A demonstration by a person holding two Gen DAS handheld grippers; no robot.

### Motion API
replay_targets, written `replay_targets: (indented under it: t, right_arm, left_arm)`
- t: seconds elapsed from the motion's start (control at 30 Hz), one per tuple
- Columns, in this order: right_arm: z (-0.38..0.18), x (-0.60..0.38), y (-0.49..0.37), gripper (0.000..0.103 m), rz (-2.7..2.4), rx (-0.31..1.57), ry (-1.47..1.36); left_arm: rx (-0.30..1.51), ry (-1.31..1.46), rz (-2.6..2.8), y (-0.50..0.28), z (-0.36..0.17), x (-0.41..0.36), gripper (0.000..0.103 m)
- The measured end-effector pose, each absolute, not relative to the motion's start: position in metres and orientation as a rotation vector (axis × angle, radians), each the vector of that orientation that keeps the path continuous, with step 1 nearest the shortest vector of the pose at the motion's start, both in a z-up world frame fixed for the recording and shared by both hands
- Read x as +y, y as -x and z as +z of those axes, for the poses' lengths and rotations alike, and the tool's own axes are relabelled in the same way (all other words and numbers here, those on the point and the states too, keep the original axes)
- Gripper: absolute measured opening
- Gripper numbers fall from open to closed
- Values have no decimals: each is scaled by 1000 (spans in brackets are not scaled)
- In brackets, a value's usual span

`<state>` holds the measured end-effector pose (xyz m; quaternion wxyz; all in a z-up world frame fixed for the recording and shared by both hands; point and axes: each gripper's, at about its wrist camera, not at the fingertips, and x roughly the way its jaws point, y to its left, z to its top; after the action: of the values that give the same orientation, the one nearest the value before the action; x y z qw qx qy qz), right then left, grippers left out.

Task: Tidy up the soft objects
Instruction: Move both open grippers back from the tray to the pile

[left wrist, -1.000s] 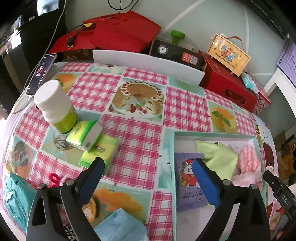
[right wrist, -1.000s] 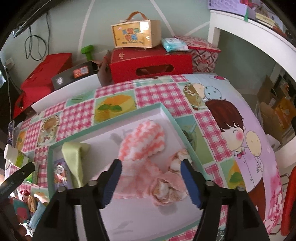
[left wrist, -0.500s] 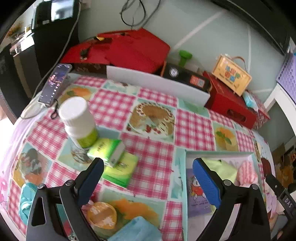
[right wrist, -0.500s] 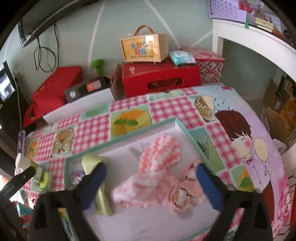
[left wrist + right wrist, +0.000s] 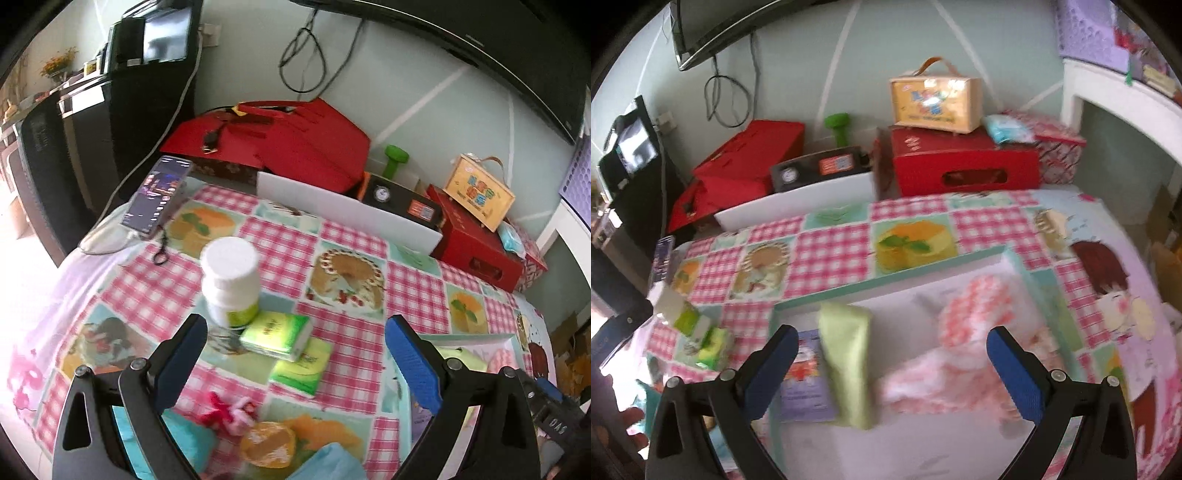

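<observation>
White pill bottle [image 5: 229, 278], phone [image 5: 157, 197], green dumbbell [image 5: 395, 158], red boxes [image 5: 964, 162]

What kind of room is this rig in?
Probably a lived-in home room, not a lab: a table under a cartoon-print checked cloth, red gift boxes stacked by the wall, and a green dumbbell behind them.

A pale green wall [image 5: 424, 85] with thin white diagonal lines stands behind the bench [image 5: 280, 243], which wears a pink check cloth printed with cakes. A dark screen [image 5: 480, 48] hangs high on the wall, black cables [image 5: 303, 55] looping below it. Against the wall sit red boxes [image 5: 295, 140], a black box [image 5: 399, 195] and a yellow case [image 5: 478, 192]. At far left stand dark cabinets [image 5: 66, 147] in bright daylight. A white shelf [image 5: 1123, 99] carries a lilac basket [image 5: 1089, 33].
</observation>
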<state>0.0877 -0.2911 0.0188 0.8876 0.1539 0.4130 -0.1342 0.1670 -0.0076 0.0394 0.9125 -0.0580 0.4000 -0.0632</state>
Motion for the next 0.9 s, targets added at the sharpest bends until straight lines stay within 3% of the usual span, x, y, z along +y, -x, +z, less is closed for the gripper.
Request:
replay_targets:
  t: [0.5,0.9]
  right_arm:
    - [11,-179,-125,103,-20,894,-195]
    - [-27,-109,-138,103,176,1038,-79]
  left_arm:
    - [900,152,-64,-169,36,61,97]
    - [1192,-16,-231,-193,8,63,97]
